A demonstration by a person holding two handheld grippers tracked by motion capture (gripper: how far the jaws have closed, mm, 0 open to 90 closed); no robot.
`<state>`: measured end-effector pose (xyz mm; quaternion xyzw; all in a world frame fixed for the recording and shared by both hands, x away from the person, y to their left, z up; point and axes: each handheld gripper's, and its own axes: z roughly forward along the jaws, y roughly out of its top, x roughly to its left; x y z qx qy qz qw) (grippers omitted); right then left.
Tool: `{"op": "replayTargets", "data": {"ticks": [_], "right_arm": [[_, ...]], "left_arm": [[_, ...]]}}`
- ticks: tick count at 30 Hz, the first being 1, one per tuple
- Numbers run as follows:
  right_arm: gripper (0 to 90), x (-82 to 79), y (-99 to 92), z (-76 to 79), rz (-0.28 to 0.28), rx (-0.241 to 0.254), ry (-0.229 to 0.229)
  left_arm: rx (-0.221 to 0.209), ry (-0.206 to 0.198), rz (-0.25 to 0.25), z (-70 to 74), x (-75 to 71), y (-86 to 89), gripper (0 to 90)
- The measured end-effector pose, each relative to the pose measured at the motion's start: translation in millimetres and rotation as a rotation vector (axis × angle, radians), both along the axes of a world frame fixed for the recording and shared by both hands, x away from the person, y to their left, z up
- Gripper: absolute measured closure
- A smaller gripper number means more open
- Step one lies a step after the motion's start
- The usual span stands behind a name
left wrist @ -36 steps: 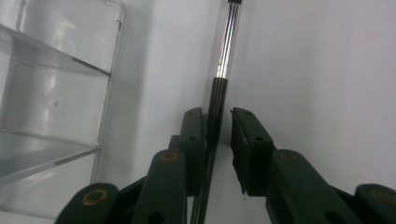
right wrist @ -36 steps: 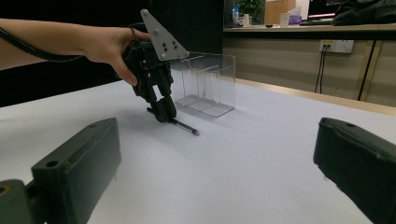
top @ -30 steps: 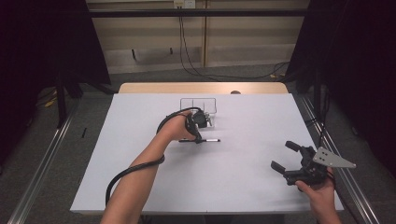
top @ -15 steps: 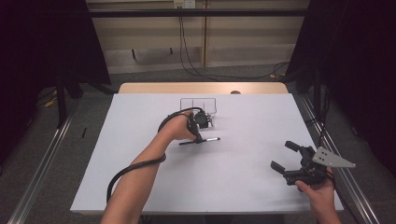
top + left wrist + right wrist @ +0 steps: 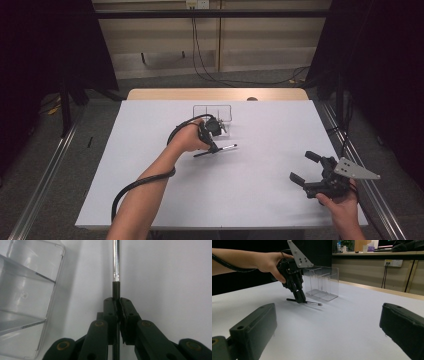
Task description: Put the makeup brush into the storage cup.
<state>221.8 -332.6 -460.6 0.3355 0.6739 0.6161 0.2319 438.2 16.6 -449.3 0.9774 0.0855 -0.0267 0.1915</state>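
Note:
A slim pen (image 5: 227, 148) with a black grip and a silver barrel lies flat on the white table, just in front of a clear plastic organiser (image 5: 223, 113). My left gripper (image 5: 214, 149) points down at the pen and is shut on its black part. In the left gripper view the jaws (image 5: 117, 302) pinch the pen (image 5: 116, 265), with the organiser (image 5: 22, 297) to their left. My right gripper (image 5: 304, 166) rests open near the table's front right with nothing between its jaws. The right gripper view (image 5: 329, 325) shows the left gripper (image 5: 300, 299), the pen (image 5: 313, 303) and the organiser (image 5: 322, 282) farther off.
The white table (image 5: 260, 195) has a wooden strip (image 5: 215, 94) along its far edge. The left gripper's black cable (image 5: 145, 180) trails along the forearm to the front edge. Metal rails run along both sides of the table.

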Motion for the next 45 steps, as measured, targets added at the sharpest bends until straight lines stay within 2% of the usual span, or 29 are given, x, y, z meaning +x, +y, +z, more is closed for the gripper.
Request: {"op": "replayTargets", "data": {"ticks": [2, 3, 6, 11, 16, 18, 22, 24, 26, 27, 29, 30, 31, 36, 39, 41, 42, 45], "right_arm": [[1.0, -0.3, 0.3, 0.2, 0.002, -0.001, 0.0], [1.0, -0.3, 0.4, 0.3, 0.002, -0.001, 0.0], [0.9, 0.2, 0.6, -0.6, 0.001, -0.006, 0.006], [0.9, 0.2, 1.2, -0.5, 0.002, -0.006, 0.004], [0.9, 0.0, 1.0, -0.3, -0.002, -0.005, 0.005], [0.9, -0.1, 1.0, -0.1, -0.001, -0.005, 0.003], [0.9, 0.1, 1.4, -0.3, 0.001, -0.005, 0.004], [0.9, 0.0, 1.4, -0.2, 0.0, -0.005, 0.005], [0.9, -0.2, 1.4, -0.1, -0.002, -0.005, 0.005], [0.9, -0.2, 1.4, 0.0, -0.002, -0.004, 0.004], [0.9, -0.2, 1.3, -0.1, -0.002, -0.004, 0.004], [0.9, -0.2, 1.3, -0.2, -0.002, -0.004, 0.005], [0.9, -0.2, 1.3, -0.2, -0.002, -0.004, 0.005], [0.9, -0.8, 1.0, 0.5, -0.004, -0.006, 0.004], [0.9, -0.9, 0.7, 0.5, -0.006, -0.005, 0.004], [0.9, -0.7, 0.6, 0.3, -0.006, -0.004, 0.005], [0.9, -0.5, 0.4, 0.0, -0.006, -0.007, 0.004], [0.9, -0.5, 0.2, 0.0, -0.007, -0.008, 0.003]], "left_arm": [[-0.027, -0.001, 0.012, 1.5, 0.4, 1.2, 84.2], [-0.052, 0.015, 0.025, 2.0, 0.1, 1.8, 84.2], [-0.105, 0.016, 0.036, 4.8, -0.3, 3.5, 84.2], [-0.203, 0.014, 0.084, 8.3, -0.6, 8.7, 84.2], [-0.269, 0.012, 0.107, 10.6, -0.7, 14.4, 84.2], [-0.295, -0.002, 0.112, 12.9, -0.5, 16.6, 84.2], [-0.366, -0.004, 0.138, 15.0, -0.5, 20.1, 84.2], [-0.423, -0.006, 0.161, 15.6, -1.0, 22.3, 84.2], [-0.439, -0.012, 0.166, 15.4, -1.2, 22.8, 84.2], [-0.472, -0.007, 0.174, 15.3, -1.2, 24.0, 84.2], [-0.481, -0.013, 0.177, 15.6, -1.2, 24.5, 84.2], [-0.512, -0.003, 0.19, 16.4, -1.5, 25.7, 84.3], [-0.512, -0.003, 0.19, 16.4, -1.5, 25.7, 84.2], [-0.575, -0.013, 0.217, 16.9, -2.4, 28.1, 84.2], [-0.59, -0.016, 0.226, 16.3, -3.1, 28.5, 84.3], [-0.614, -0.043, 0.232, 16.0, -4.4, 29.7, 84.3], [-0.614, -0.043, 0.232, 16.0, -4.4, 29.7, 84.3], [-0.649, -0.063, 0.242, 17.6, -5.8, 31.2, 84.3]]}}
